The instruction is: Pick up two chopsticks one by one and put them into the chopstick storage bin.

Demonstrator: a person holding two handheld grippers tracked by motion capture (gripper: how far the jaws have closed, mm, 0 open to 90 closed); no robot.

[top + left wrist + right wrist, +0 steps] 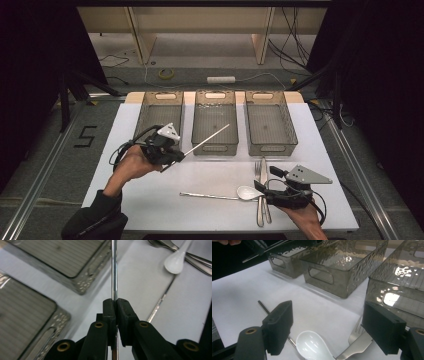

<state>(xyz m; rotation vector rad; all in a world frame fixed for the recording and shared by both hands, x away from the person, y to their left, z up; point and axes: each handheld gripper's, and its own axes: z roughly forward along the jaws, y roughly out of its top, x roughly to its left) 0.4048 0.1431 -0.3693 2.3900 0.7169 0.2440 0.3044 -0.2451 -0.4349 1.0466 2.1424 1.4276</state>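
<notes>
A: Nearest the lens, what are those two black pads?

B: The right gripper (pixel 327 332), jaws spread wide with nothing pinched. Between and just beyond them lies a white spoon (pixel 312 346) on the white table (pixel 244 292), with a fork (pixel 358 336) toward the right-hand jaw.

A: And the thin dark bar by the left-hand jaw?

B: A slim metal rod (pixel 263 307) lying flat on the table; it runs under that jaw toward the spoon. From above the same rod (pixel 207 195) stretches away from the right gripper (pixel 262 187) to its left, ending at the spoon's bowl.

A: What about the other hand?

B: The left gripper (pixel 115 305) has its jaws pressed together on a metal chopstick (pixel 114 267). The stick runs straight out ahead of the tips and also back between the jaws.

A: Where is it over the table?

B: From above, the left gripper (pixel 175 158) is lifted off the table, and the chopstick (pixel 207 139) slants out from its tips toward the front wall of the middle bin (pixel 215 148). The left bin (pixel 145 112) sits just behind the gripper, and the right bin (pixel 270 147) is well beyond the stick's far end.
</notes>
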